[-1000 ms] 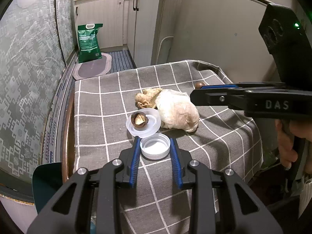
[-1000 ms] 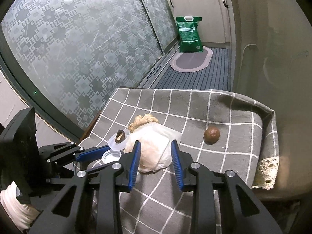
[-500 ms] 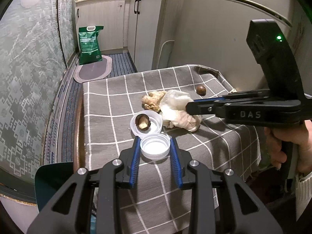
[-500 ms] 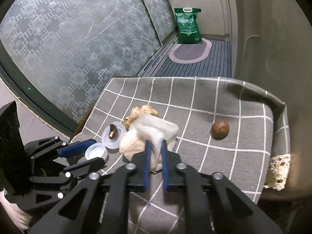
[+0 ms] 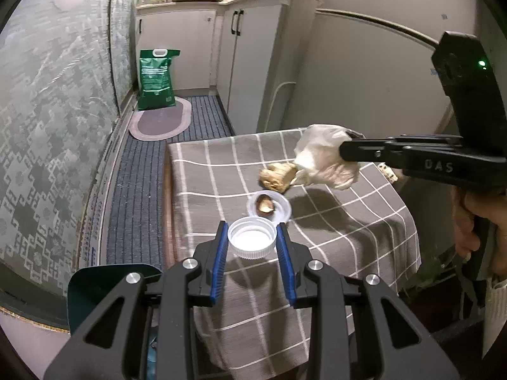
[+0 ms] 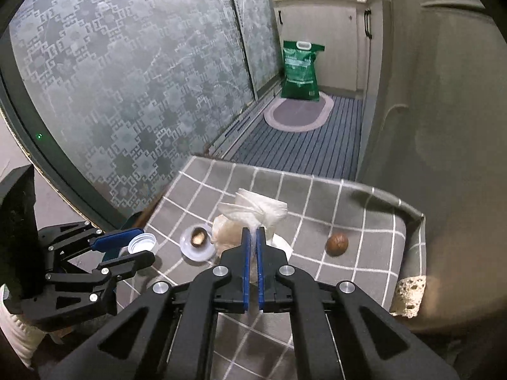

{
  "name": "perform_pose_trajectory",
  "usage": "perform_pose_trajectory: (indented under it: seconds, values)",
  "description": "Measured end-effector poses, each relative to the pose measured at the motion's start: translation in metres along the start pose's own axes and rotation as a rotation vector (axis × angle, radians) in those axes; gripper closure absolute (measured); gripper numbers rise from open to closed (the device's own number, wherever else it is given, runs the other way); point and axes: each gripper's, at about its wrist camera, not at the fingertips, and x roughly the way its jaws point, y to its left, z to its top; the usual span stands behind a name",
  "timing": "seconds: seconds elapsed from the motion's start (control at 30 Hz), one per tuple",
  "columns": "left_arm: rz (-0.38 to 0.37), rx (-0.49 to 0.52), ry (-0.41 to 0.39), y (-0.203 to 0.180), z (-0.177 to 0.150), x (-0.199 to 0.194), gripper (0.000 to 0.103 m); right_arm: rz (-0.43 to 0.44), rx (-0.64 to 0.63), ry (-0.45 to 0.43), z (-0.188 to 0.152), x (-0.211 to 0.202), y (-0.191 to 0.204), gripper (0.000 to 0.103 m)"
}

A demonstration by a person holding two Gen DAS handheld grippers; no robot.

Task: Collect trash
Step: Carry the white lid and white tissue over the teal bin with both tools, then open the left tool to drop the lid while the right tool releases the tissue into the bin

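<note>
My left gripper (image 5: pixel 252 241) is shut on a white bottle cap (image 5: pixel 252 241) and holds it above the near edge of the grey checked tablecloth (image 5: pixel 221 174). My right gripper (image 6: pixel 253 236) is shut on a crumpled white tissue wad (image 6: pixel 253 212), lifted off the cloth; the wad also shows in the left wrist view (image 5: pixel 323 161), with a tan crumpled piece (image 5: pixel 277 175) hanging beside it. A clear lid (image 5: pixel 269 209) holding a brown nut shell lies on the cloth. A whole brown nut (image 6: pixel 337 244) lies further right.
A dark teal bin rim (image 5: pixel 104 285) shows below the table's left side. A sponge-like scrap (image 6: pixel 408 294) sits at the table's right edge. Patterned glass doors stand on the left, a white wall on the right, a green bag (image 5: pixel 157 79) on the floor beyond.
My right gripper closed on the tissue wad and lifted it off the cloth. My left gripper closed on the bottle cap and raised it back toward the table's near edge.
</note>
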Motion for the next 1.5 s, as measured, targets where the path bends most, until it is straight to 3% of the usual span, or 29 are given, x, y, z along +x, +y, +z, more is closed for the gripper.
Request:
perform_pose_trajectory:
  seconds: [0.53,0.9,1.3,1.5]
  values:
    - [0.068,-0.066,-0.002,0.056,-0.016,-0.026,0.071,0.064,-0.073,-0.029,0.027,0.006,0.059,0.1]
    - [0.133,-0.085,0.077,0.105,-0.049,-0.029,0.071,0.143,-0.143,-0.039,0.045,0.024,0.116,0.1]
    - [0.207,-0.116,0.18,0.146,-0.078,-0.021,0.07,0.186,-0.198,0.013,0.05,0.056,0.161,0.1]
    - [0.218,-0.118,0.181,0.156,-0.084,-0.026,0.07,0.199,-0.225,0.047,0.048,0.072,0.179,0.1]
